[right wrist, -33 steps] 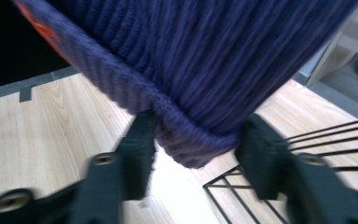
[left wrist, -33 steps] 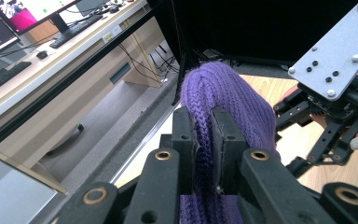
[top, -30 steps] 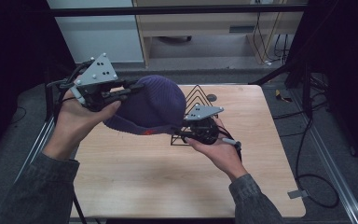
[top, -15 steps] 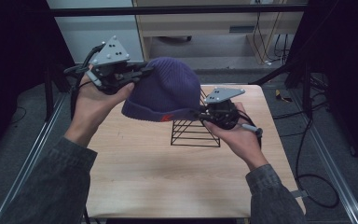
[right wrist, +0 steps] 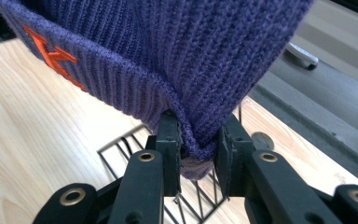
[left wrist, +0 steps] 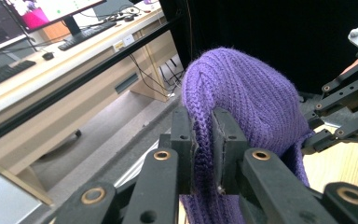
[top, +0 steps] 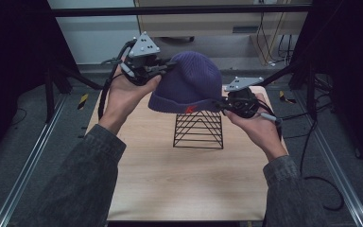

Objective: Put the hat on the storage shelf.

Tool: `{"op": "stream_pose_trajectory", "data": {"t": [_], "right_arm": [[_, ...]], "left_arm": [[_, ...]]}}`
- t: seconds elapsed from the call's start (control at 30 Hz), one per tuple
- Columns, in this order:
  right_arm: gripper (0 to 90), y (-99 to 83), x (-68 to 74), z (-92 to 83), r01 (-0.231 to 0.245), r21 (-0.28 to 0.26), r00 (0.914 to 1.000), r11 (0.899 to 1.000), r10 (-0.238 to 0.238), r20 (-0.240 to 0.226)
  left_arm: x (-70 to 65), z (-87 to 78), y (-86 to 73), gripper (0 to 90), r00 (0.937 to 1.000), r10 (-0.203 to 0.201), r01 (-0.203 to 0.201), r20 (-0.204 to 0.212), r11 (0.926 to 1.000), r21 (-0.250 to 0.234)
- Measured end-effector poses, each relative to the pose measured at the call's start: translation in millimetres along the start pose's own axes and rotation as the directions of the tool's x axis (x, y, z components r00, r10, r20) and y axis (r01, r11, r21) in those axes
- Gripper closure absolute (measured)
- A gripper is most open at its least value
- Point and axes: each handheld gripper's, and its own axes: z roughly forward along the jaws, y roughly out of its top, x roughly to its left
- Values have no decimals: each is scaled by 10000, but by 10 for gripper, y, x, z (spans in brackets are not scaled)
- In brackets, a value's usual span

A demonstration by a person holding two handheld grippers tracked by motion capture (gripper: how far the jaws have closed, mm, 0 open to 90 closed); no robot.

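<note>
Orange embroidered letter K on cuff of purple knit beanie (top: 187,88)

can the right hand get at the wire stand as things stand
Probably not yet: the right gripper is shut on the beanie brim, which hangs just above the stand; it would need to let go first.

A black wire rack (top: 198,128) stands mid-frame on the table (top: 170,179), right beneath the purple beanie (top: 189,85). Bare wood lies open across the lower half and to the rack's left.
</note>
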Motion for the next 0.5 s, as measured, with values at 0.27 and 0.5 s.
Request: {"op": "stream_pose_trajectory", "data": {"t": [0.27,0.5], "right_arm": [[734,-61,-103,54,-42,277,9996,9996,34,289],[734,-154,-146,62,-100,512,9996,9986,86,279]], "left_arm": [[42,202,-73,801,9997,-256,256,25,9996,-73],[8,320,-127,801,9994,-331,331,123,9994,55]]}}
